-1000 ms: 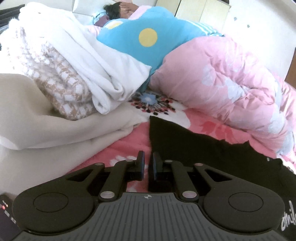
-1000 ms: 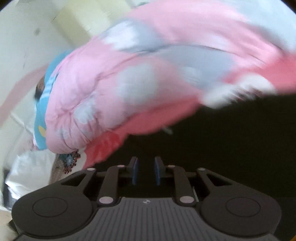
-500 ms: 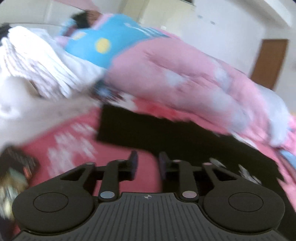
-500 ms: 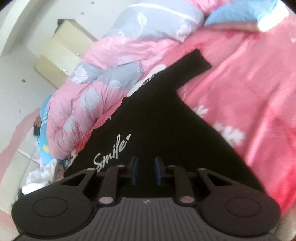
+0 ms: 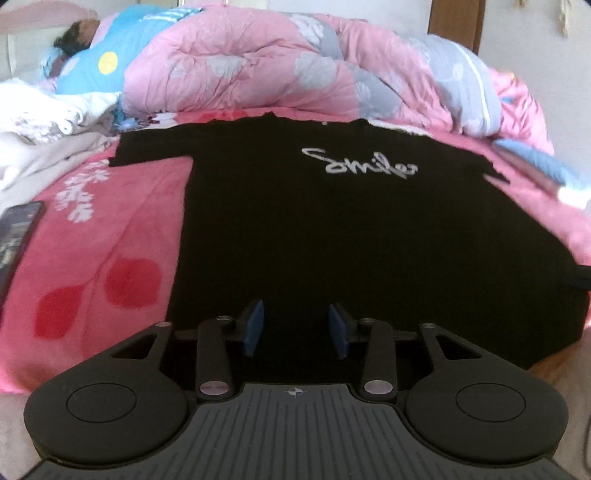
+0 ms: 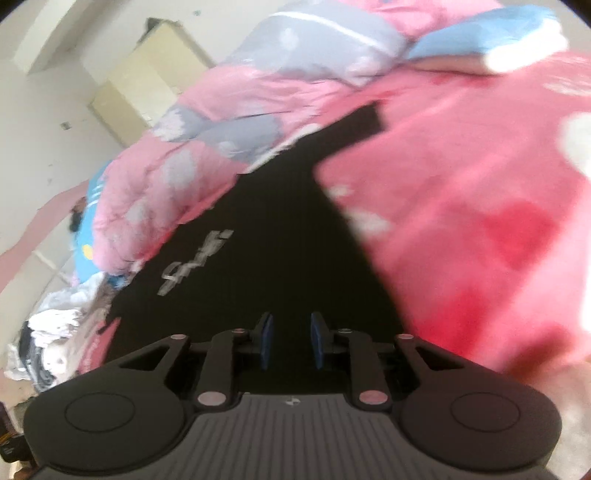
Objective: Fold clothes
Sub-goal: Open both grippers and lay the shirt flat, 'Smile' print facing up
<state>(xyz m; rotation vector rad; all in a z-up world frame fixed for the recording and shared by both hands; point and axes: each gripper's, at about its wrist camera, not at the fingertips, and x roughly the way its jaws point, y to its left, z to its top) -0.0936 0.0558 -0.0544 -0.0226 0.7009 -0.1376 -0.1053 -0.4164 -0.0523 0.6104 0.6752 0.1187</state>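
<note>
The left gripper [image 5: 295,328] hovers at the near hem of the black T-shirt [image 5: 332,229], its blue-padded fingers [image 5: 254,326] spread apart with nothing between them. The right gripper [image 6: 291,339] also sits over the dark cloth near the hem, fingers parted by a narrower gap and empty; this view is blurred, so whether the tips touch the fabric cannot be told. The T-shirt lies flat and face up on the pink floral bedsheet [image 5: 110,236], its long axis running from the hem nearest the left gripper away to the collar at the far side, with the white "Smile" lettering [image 5: 360,165] reading upright from the hem end. One short sleeve [image 5: 147,149] stretches out to the left, and the other reaches the right, seen in the right wrist view [image 6: 354,127] as a dark strip on the sheet. A phone [image 5: 16,236] lies on the sheet at the far left edge (only partly in frame). Beyond the collar, a bunched pink and grey quilt [image 5: 295,70] runs along the bed, touching or just past the shirt's top edge. Farther left is a heap of pale clothes [image 5: 48,118], and behind it a person [image 5: 79,35] lying under a blue cover [image 5: 103,66].
</note>
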